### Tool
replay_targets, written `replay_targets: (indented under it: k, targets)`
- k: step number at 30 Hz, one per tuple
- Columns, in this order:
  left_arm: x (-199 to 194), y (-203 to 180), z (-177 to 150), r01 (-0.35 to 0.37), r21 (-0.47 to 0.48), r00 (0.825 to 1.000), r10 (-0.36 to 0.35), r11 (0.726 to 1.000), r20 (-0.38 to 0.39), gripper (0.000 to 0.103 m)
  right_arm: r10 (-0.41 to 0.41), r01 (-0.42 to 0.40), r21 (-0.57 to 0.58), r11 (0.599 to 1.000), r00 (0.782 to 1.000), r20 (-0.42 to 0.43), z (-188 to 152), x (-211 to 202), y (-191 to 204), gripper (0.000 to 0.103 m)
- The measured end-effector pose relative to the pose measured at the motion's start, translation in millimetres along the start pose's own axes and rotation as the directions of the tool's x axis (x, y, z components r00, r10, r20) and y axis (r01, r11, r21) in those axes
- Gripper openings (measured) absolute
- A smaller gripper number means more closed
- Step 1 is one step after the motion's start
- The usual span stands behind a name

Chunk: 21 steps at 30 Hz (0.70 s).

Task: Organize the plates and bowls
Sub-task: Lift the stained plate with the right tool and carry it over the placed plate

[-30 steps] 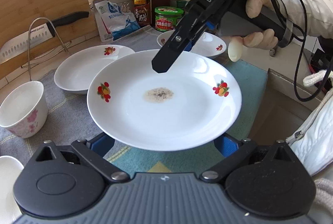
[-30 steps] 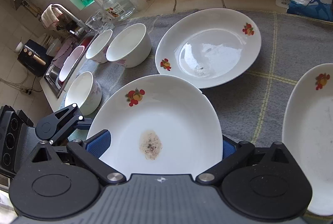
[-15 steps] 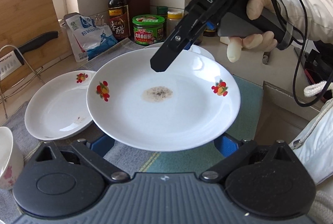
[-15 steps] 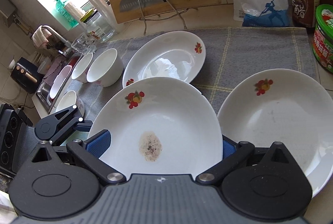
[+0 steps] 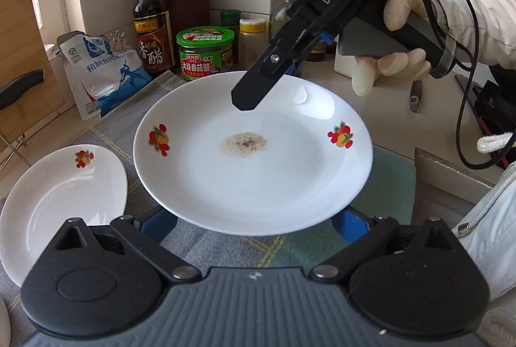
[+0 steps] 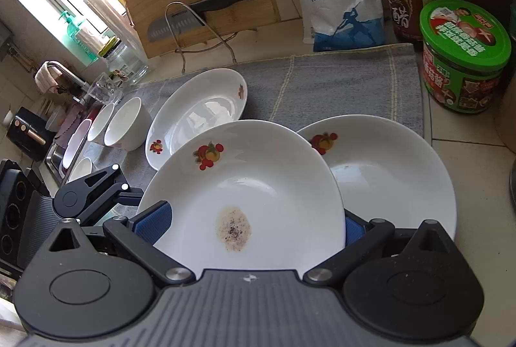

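Carried rightward over another plate, stained plate stays clamped by both grippers.

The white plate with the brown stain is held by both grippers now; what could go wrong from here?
1. The white stained plate hangs partly over another white fruit-print plate on the counter; lowered carelessly, the rims could knock and chip.
2. The left gripper and right gripper each hold only a rim; uneven pulling might tilt or drop it.
3. The green-lidded jar stands close, so a wide swing could bump it.
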<state>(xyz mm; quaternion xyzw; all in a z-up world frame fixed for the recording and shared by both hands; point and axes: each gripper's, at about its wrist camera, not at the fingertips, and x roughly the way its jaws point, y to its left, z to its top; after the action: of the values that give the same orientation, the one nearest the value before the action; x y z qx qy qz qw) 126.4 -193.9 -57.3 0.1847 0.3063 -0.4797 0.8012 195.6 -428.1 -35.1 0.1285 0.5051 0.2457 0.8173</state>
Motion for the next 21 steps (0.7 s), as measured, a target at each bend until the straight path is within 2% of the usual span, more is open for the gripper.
replay_targets:
  k: [12, 21]
  targets:
    - [37.3, -4.7, 21.0, 0.024, 0.012, 0.999, -0.024, 1.0, -0.029, 0.101, -0.011, 0.01, 0.056, 0.998, 1.0, 0.007, 0.3, -7.5, -45.0, 0.103]
    - [50.1, -2.0, 25.5, 0.03, 0.014, 0.999, -0.029, 0.999, -0.046, 0.101, -0.01, 0.009, 0.074, 0.997, 1.0, 0.007, 1.2, -7.5, -59.3, 0.103]
